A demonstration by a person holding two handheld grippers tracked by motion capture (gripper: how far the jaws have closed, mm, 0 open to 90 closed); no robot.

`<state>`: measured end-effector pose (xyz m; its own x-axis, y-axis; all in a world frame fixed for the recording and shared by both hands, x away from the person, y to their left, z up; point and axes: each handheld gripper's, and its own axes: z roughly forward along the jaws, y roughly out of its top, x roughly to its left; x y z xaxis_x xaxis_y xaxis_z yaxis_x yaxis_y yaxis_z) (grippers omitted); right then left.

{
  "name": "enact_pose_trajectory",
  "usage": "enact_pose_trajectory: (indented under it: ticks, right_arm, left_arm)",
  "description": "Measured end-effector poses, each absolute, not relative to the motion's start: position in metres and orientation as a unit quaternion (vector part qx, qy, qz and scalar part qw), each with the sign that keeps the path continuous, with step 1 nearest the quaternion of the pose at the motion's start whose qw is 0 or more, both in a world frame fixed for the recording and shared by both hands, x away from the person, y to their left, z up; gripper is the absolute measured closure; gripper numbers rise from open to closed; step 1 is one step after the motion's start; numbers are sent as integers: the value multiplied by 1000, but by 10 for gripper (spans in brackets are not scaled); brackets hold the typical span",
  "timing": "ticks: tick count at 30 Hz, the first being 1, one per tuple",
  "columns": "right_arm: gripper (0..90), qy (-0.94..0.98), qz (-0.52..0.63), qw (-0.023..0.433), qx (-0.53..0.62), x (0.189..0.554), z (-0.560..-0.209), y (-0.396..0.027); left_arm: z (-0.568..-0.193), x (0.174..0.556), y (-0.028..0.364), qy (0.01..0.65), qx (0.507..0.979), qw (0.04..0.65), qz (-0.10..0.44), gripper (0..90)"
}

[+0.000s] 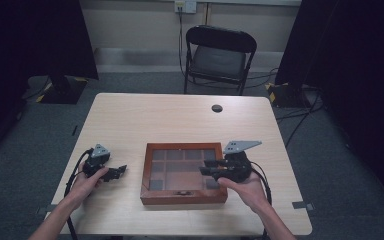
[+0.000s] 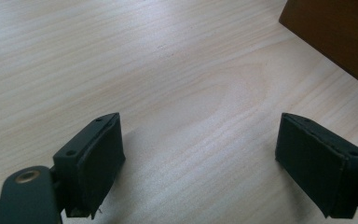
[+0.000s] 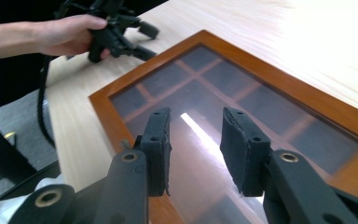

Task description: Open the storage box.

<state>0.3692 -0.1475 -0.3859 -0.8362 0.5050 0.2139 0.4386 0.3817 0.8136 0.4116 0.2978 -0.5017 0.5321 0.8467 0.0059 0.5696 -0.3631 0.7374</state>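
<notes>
A shallow wooden box (image 1: 180, 146) with a glass lid lies on the table near its front edge; several dark compartments show through the glass. My right gripper (image 1: 206, 167) hovers over the box's right side, pointing left. In the right gripper view its jaws (image 3: 196, 140) stand a short way apart above the glass of the box (image 3: 279, 79), with nothing between them. My left gripper (image 1: 120, 171) rests low over the table left of the box, pointing toward it. In the left gripper view it (image 2: 200, 158) is wide open over bare wood, with a corner of the box (image 2: 340, 32) at the upper right.
The light wooden table (image 1: 180, 120) has a black cable grommet (image 1: 217, 108) toward its far side. A black folding chair (image 1: 219, 57) stands behind the table. Cables trail from both grippers off the front edge. Dark curtains flank the room.
</notes>
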Motion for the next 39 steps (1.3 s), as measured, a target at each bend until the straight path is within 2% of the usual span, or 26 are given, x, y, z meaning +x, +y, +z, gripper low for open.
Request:
enact_pose_trajectory:
  ticks: [7,21,25,39]
  right_arm:
    - [622,839,480,15,256,365,-390,-122]
    - [744,861,461,-33,214,355,-409,-99]
    - [772,868,451,-39,205,352,-414,-95]
    - [789,882,424,-37,204,357,-432,-94]
  left_arm:
    - [-502,411,298,443,801,353,195,145]
    - [-502,411,297,443,800,354,196,145]
    - [-502,411,298,443,801,353,196,145]
    - [-502,412,298,442,801,352,196,145]
